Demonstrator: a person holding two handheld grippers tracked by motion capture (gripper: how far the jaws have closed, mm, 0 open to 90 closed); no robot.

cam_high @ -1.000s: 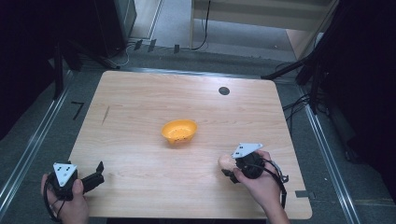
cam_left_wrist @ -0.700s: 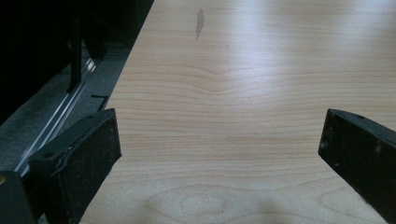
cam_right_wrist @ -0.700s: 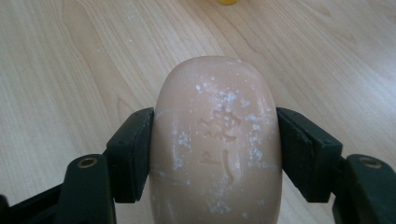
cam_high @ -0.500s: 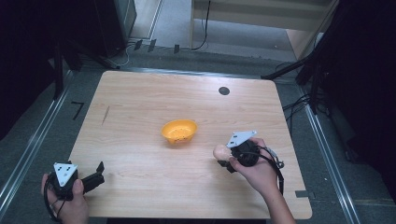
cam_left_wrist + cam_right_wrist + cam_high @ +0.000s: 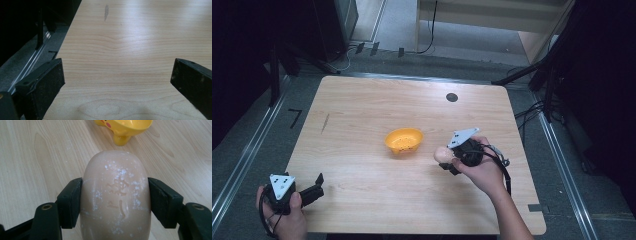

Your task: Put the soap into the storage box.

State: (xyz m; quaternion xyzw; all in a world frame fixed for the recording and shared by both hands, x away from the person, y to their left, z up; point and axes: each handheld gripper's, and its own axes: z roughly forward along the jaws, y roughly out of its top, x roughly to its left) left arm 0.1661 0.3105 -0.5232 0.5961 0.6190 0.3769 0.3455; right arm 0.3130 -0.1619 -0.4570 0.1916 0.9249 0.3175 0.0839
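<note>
A light wooden table [image 5: 377,120] with rounded corners and a visible grain is seen from above, a small dark round disc [image 5: 452,97] set into its far side and a faint grey streak [image 5: 325,123] marking its left part. Near the middle an orange-yellow bowl [image 5: 404,140] of smooth plastic is stood on a short foot (the foot is seen best in the right gripper view). Just to the bowl's right the right gripper [image 5: 446,161] is held in a hand [image 5: 482,170], its jaws clamped on the two long sides of a bar of soap [image 5: 116,195]. The soap is a pale beige, rounded oval with a waxy surface, flecked with white crumbs and stamped with shallow lettering; its long axis is run along the jaws, and its rounded free end is pointed toward the bowl. Whether it rests on the wood or is lifted cannot be told. At the near left corner the left gripper [image 5: 315,186] is held low over bare wood, its flat, matte black jaws spread wide with nothing between them.
</note>
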